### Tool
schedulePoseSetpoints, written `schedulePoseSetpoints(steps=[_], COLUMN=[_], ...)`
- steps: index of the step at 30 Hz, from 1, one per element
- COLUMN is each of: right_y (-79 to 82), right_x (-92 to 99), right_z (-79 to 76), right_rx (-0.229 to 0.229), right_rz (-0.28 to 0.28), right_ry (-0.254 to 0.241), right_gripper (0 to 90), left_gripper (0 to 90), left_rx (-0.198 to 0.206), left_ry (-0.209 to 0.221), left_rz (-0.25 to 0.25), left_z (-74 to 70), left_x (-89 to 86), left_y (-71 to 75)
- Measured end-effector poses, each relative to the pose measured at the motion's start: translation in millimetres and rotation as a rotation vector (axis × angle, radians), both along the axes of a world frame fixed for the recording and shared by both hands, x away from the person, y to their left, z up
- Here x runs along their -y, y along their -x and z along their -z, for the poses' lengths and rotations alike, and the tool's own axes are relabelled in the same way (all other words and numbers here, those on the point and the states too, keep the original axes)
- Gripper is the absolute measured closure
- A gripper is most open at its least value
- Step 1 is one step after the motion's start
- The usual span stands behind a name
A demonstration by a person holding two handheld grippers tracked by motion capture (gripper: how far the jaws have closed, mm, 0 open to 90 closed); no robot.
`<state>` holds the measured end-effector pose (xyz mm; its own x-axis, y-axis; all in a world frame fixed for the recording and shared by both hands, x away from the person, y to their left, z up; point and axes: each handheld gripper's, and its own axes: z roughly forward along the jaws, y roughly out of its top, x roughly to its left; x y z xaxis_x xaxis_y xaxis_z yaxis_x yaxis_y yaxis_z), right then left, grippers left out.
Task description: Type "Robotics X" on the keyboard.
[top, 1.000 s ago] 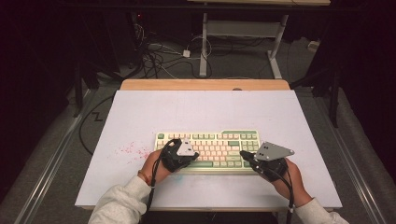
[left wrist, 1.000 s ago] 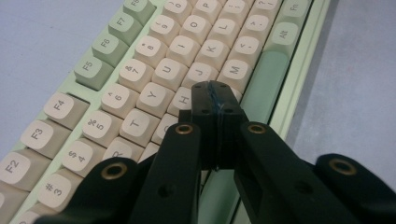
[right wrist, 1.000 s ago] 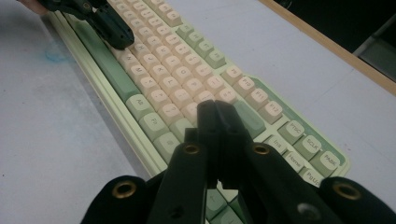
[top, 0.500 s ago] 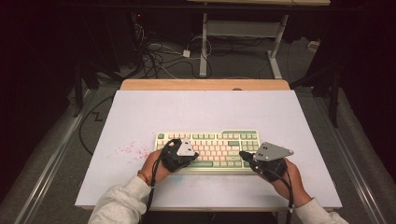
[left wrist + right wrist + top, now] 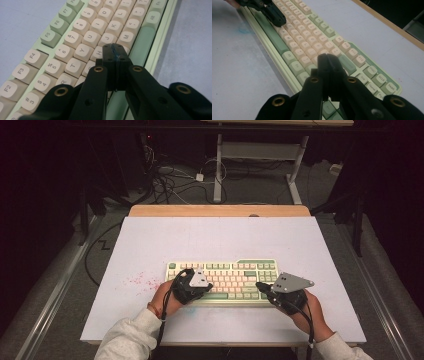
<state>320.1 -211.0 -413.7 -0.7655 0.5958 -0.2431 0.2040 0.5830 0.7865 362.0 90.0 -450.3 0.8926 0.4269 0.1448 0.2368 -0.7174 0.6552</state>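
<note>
High view: left tongs point(image 5: 206, 285) and right tongs point(image 5: 260, 285), both closed and empty, angle inward over keyboard point(image 5: 235, 270).

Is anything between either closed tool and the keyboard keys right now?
Nothing visible. The left tool hangs shut over the cream keys of the pale green keyboard near H; the right tool is shut over its right-hand keys.

Keyboard point(image 5: 222, 282) on desk point(image 5: 150, 240), near front edge; left claw point(image 5: 206, 284) over its left half, right claw point(image 5: 260, 285) over right.
</note>
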Motion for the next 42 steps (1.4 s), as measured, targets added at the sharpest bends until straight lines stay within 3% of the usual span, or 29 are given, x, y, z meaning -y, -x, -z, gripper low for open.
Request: schedulePoseSetpoints(steps=[12, 14, 17, 26, 33, 42], right_y=[0.2, 0.1, 0.2, 0.7, 1.1, 0.6], right_x=[-0.3, -0.6, -1.1, -0.1, 1.2, 2.4], right_z=[0.3, 0.6, 1.0, -0.7, -2.3, -3.1], right_rx=[0.0, -0.004, -0.007, 0.002, 0.007, 0.008], right_rz=[-0.002, -0.004, -0.005, -0.006, -0.004, -0.001], right_ry=[0.003, 0.006, 0.009, 0.005, 0.003, -0.002], right_gripper=[90.0, 90.0, 90.0, 90.0, 90.0, 90.0], left_gripper=[87.6, 87.9, 87.9, 87.8, 87.6, 87.6], left_rx=[0.003, -0.014, -0.007, 0.032, 0.067, 0.083], left_ry=[-0.002, -0.021, -0.035, 0.027, 0.048, 0.06], left_rz=[0.0, 0.007, 0.005, -0.012, -0.029, -0.047], left_z=[-0.2, 0.4, -0.3, -9.0, -15.1, -18.4], left_x=[0.1, 1.2, 3.2, -6.6, -15.0, -26.6], left_y=[0.1, -0.3, 1.0, 3.0, 5.4, 7.0])
